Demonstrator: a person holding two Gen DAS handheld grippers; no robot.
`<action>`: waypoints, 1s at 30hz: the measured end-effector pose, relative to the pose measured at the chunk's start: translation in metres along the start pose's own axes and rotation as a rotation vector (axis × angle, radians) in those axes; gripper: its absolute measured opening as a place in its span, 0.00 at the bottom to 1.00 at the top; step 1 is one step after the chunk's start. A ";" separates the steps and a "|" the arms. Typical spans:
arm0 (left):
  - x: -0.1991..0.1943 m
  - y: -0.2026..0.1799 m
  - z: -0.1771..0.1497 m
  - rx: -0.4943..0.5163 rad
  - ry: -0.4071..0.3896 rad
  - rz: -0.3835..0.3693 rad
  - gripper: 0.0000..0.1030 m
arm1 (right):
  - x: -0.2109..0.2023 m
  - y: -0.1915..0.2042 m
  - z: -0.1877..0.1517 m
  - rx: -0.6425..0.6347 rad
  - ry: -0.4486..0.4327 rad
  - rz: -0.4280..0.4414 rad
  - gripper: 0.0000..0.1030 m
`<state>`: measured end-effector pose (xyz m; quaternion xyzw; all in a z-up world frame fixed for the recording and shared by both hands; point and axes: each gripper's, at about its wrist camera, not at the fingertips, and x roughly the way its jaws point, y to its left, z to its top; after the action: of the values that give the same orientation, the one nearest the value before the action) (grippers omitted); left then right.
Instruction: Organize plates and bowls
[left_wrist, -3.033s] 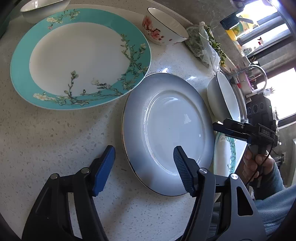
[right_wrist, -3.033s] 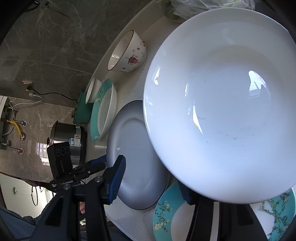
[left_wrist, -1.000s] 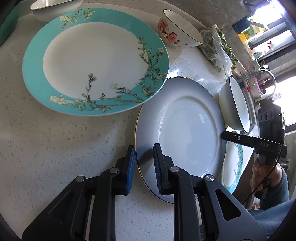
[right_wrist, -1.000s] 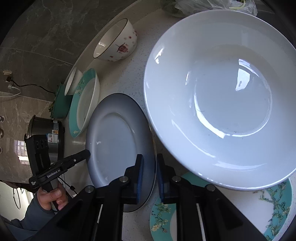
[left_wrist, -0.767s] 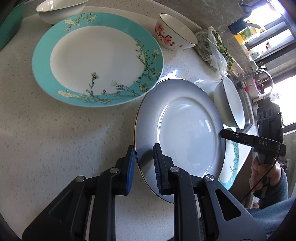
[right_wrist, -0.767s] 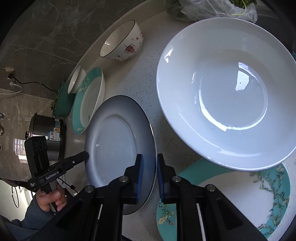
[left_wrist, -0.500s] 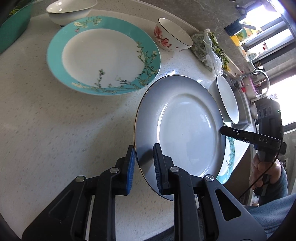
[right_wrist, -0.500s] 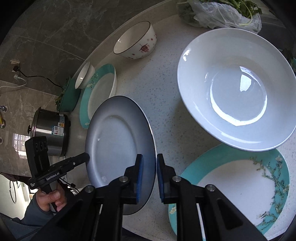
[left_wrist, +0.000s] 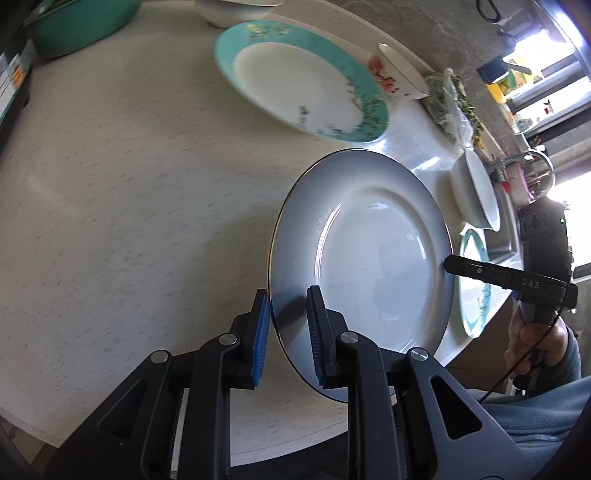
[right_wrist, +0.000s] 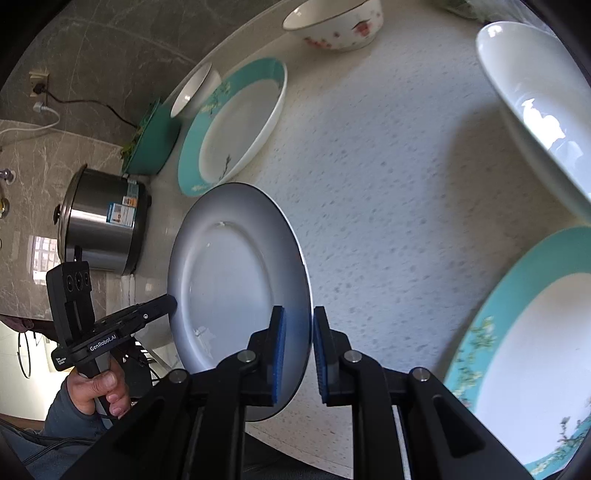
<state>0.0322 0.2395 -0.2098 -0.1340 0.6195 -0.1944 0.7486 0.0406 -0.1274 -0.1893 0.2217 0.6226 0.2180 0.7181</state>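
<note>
speckled pale countertop (left_wrist: 110, 192) under everything. grey plate (left_wrist: 369, 258) lifted clear of it, tilted, pinched at opposite rims: left gripper (left_wrist: 286, 328) clamped on one edge, right gripper (right_wrist: 297, 350) clamped on the other. beyond: teal-rimmed plate (left_wrist: 295, 81) beside floral bowl (left_wrist: 395, 75); white bowl (right_wrist: 535, 110) above second teal plate (right_wrist: 524, 332); steel cooker (right_wrist: 103, 221) by green basin (right_wrist: 151, 144).

Pale speckled desk (left_wrist: 110, 192), dark marble wall (right_wrist: 110, 48) behind, socket (right_wrist: 38, 78) up left, and bright daylight floods through the window (left_wrist: 561, 74).
</note>
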 end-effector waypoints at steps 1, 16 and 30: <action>0.000 0.006 -0.002 -0.002 -0.001 0.003 0.17 | 0.006 0.004 0.000 -0.005 0.004 -0.002 0.16; 0.014 0.029 -0.007 0.036 0.020 0.024 0.20 | 0.033 0.010 -0.012 -0.003 0.007 -0.048 0.18; 0.014 0.015 -0.006 0.093 -0.030 0.081 0.33 | 0.040 0.050 -0.025 -0.149 -0.049 -0.266 0.32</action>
<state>0.0303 0.2462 -0.2299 -0.0766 0.6033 -0.1904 0.7706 0.0197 -0.0624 -0.1949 0.0884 0.6107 0.1611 0.7702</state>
